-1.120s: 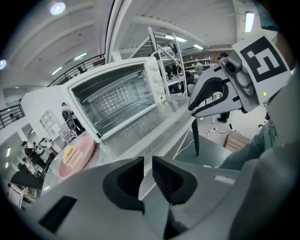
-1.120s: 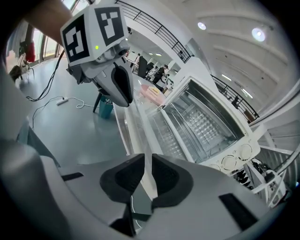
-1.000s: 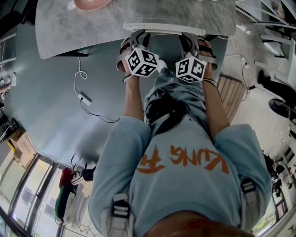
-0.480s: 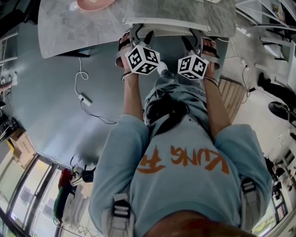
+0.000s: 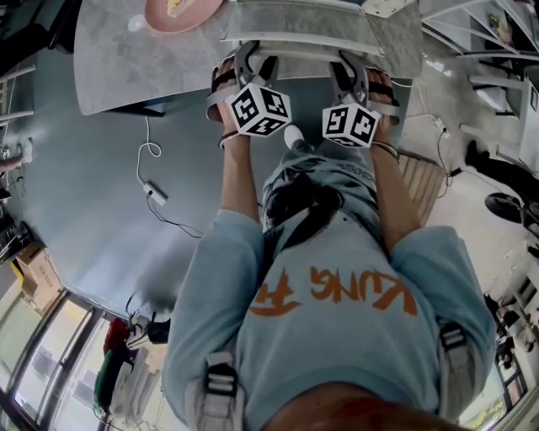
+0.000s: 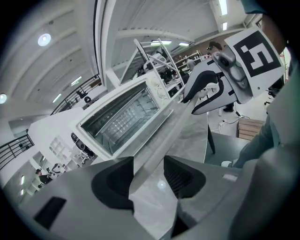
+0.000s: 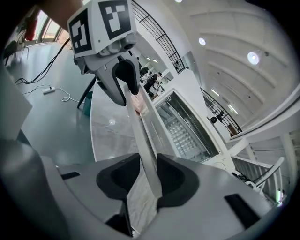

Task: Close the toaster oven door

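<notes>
The toaster oven (image 6: 119, 119) stands on the marble table with its glass door (image 5: 295, 38) folded down toward me. The door's front edge (image 6: 173, 126) runs between the jaws of both grippers. My left gripper (image 6: 149, 176) is at the door's left end (image 5: 251, 66); its jaws are opening, with gaps on both sides of the edge. My right gripper (image 7: 149, 176) is at the right end (image 5: 354, 69); its jaws are closing and its pads sit against the door edge (image 7: 140, 126). The oven's cavity (image 7: 185, 126) shows its wire rack.
A pink plate (image 5: 181, 10) lies on the table (image 5: 126, 59) left of the oven. A white cable (image 5: 156, 189) trails over the grey floor on the left. A slatted wooden piece (image 5: 417, 172) stands to the right of my legs.
Both grippers have moved slightly forward to the door's front edge at the table's rim. Their fingers spread apart, and the plate has come further into view.
</notes>
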